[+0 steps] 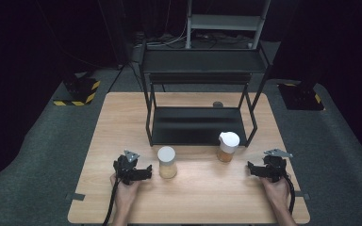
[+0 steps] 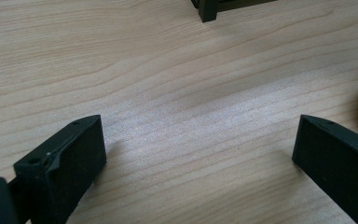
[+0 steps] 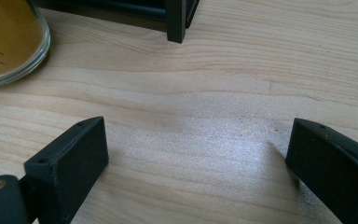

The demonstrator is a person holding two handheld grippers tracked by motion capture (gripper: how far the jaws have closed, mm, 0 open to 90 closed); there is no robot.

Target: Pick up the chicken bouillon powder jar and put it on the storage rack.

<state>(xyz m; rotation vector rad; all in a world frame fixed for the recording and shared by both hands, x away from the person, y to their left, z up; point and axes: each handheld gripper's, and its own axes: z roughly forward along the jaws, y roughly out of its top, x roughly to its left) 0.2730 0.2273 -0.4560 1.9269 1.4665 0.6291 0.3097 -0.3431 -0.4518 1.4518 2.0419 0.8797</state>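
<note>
From above, the left gripper [image 1: 143, 172] sits just left of the grey-lidded jar [image 1: 167, 162] and the right gripper [image 1: 253, 168] right of the white-lidded jar [image 1: 227, 146], while each gripper view shows jaws spread wide over bare table [image 2: 177, 84].

Matt wooden table [image 1: 193, 193], clear glass jar [image 3: 9, 46]

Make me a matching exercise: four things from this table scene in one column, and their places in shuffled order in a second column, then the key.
1. grey-lidded jar
2. white-capped jar
3. black shelf rack
4. right gripper

a. at the table's far middle
b. beside the left gripper
c. near the table's right edge, jaws open
d. by the rack's front right leg

Pairs: 1-b, 2-d, 3-a, 4-c
</note>
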